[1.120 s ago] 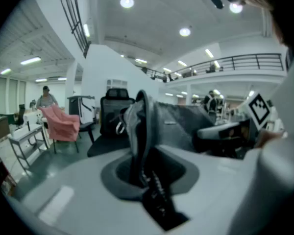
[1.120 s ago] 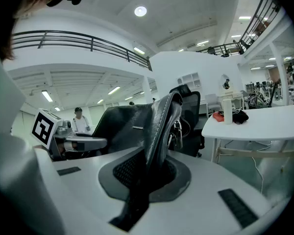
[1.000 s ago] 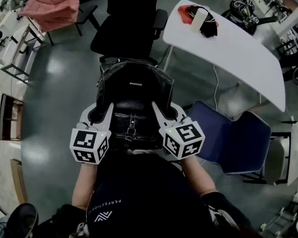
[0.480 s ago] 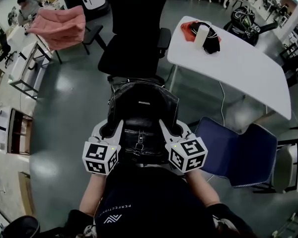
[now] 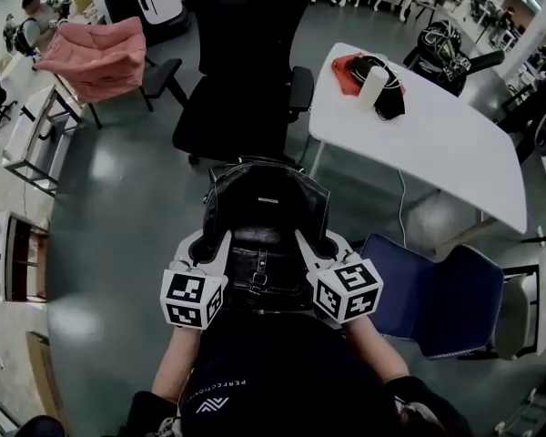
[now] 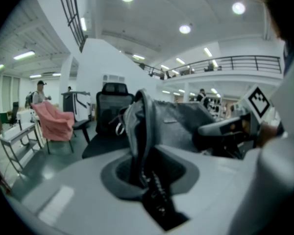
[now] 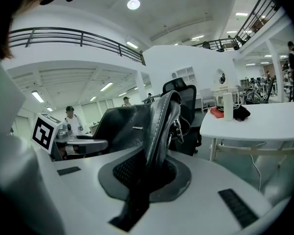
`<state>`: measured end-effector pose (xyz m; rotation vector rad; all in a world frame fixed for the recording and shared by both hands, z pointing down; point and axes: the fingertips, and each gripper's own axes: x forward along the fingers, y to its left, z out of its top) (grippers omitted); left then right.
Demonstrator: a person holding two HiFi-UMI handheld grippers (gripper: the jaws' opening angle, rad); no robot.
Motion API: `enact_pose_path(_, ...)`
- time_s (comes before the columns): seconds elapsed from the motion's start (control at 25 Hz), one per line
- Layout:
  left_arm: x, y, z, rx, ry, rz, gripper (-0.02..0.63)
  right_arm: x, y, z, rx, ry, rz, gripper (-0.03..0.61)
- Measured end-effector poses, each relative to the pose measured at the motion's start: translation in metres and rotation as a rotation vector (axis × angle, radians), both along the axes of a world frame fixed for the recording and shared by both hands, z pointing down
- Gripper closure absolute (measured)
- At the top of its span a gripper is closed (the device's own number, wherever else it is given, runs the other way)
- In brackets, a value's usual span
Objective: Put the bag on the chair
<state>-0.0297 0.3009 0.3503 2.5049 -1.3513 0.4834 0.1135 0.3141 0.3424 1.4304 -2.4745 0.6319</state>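
Black bag (image 5: 266, 209) hung in the air close before the person, carried between both grippers. Flap was buckled down, contents not visible. Left gripper (image 5: 203, 247) was clamped on the bag's left side, right gripper (image 5: 328, 242) on its right side. Black office chair (image 5: 239, 107) stood just beyond the bag. White table (image 5: 437, 139) edged the right, with the blue chair (image 5: 434, 285) nearer. Open floor (image 5: 118, 208) lay to the left.

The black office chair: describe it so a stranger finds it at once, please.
Find the white table. Beside it, on the image's left, stands the black office chair. Unlike the pink chair and the blue chair, it is all black, high-backed.
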Motion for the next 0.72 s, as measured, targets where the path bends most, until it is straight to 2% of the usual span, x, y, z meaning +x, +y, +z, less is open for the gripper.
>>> enact_pose_path(0.72, -0.072, -0.124, 0.02, -0.066, 0.011, -0.022, 0.538, -0.072, -0.131, 0.018, -0.088, 0.008, -0.024, 0.557)
